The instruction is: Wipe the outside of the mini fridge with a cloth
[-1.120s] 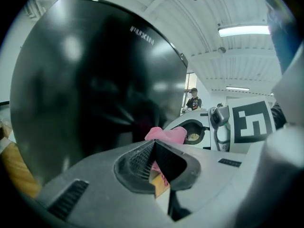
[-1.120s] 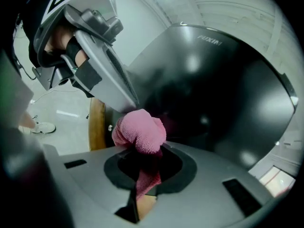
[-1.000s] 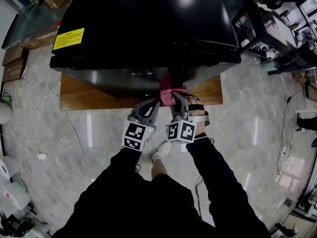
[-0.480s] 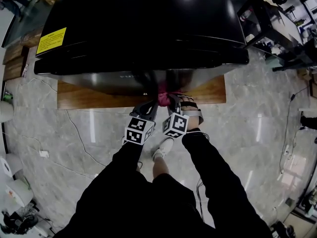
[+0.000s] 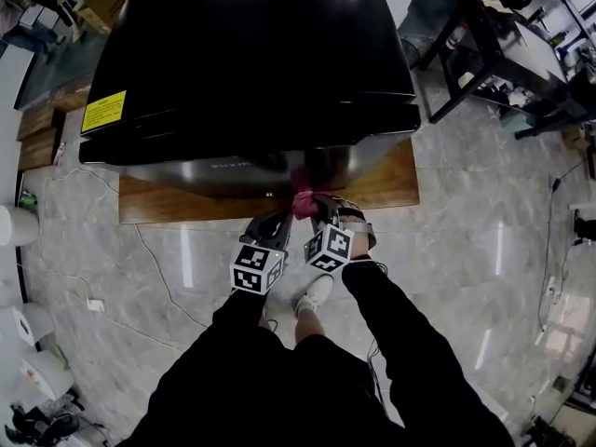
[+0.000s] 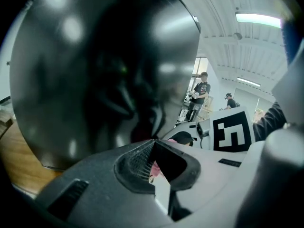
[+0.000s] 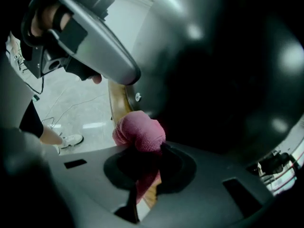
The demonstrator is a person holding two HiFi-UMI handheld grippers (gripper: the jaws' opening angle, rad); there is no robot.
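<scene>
Glossy, mirror-smooth black mini fridge [image 5: 251, 54] — pink cloth [image 7: 140, 132], nubby waffle-like weave. Wooden plinth [image 5: 168, 203], satin grain. Floor [image 5: 466, 250] polished, probably marble tile.

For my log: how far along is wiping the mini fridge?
Done: cannot tell; the glossy black mini fridge shows no wipe marks. In hand: the right gripper clamps a pink cloth at its lower front; the left gripper is shut beside it. Remaining: presumably top and sides.
</scene>
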